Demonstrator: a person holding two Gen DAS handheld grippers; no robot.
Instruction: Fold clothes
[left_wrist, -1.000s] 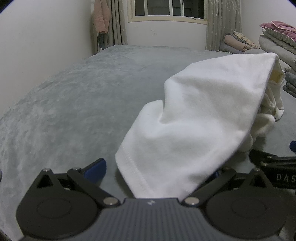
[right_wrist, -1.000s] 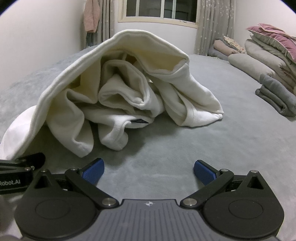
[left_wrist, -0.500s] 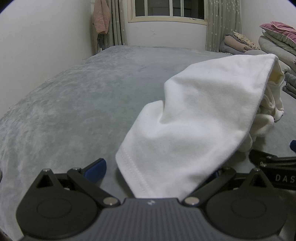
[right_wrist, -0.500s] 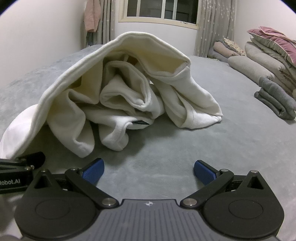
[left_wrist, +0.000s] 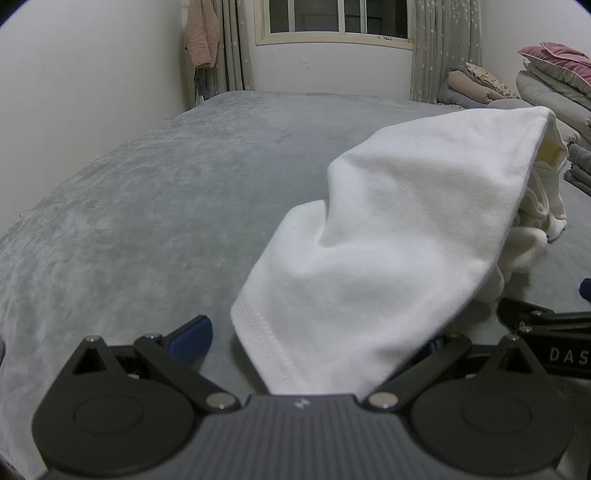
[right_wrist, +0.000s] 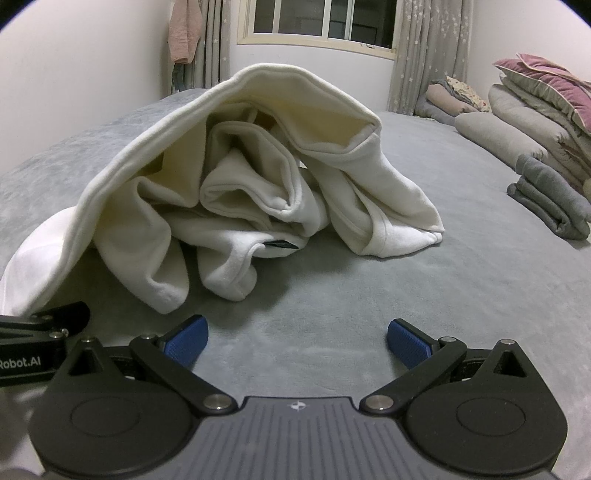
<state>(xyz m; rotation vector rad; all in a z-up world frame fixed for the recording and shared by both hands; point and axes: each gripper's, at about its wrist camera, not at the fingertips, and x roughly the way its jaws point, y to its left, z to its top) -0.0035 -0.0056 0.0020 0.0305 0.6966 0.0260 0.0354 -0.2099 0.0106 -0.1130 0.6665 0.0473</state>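
1. We saw a white, soft knitted cotton garment (right_wrist: 258, 177) that lay in a crumpled heap on the grey, plush bed cover (left_wrist: 147, 206), with deep rounded folds and a fleecy cream inner side.
2. One hemmed corner of the garment, with a double line of stitching, rose from the heap to the left gripper (left_wrist: 317, 343) and went between its blue ribbed fingers (left_wrist: 192, 332). The fingers stood apart, and the cloth hid the right one, so we could not tell whether they pinched it.
3. The right gripper (right_wrist: 297, 338) had its blue pads spread wide over the bare cover, just in front of the heap, and touched nothing.
4. On the black body of the other tool we read "Robot.AI" in the right wrist view and "DAS" in the left wrist view.
5. A small dark label showed at the garment's neckline; its writing was too small to read.
6. Folded grey cloth (right_wrist: 550, 203) lay at the right.
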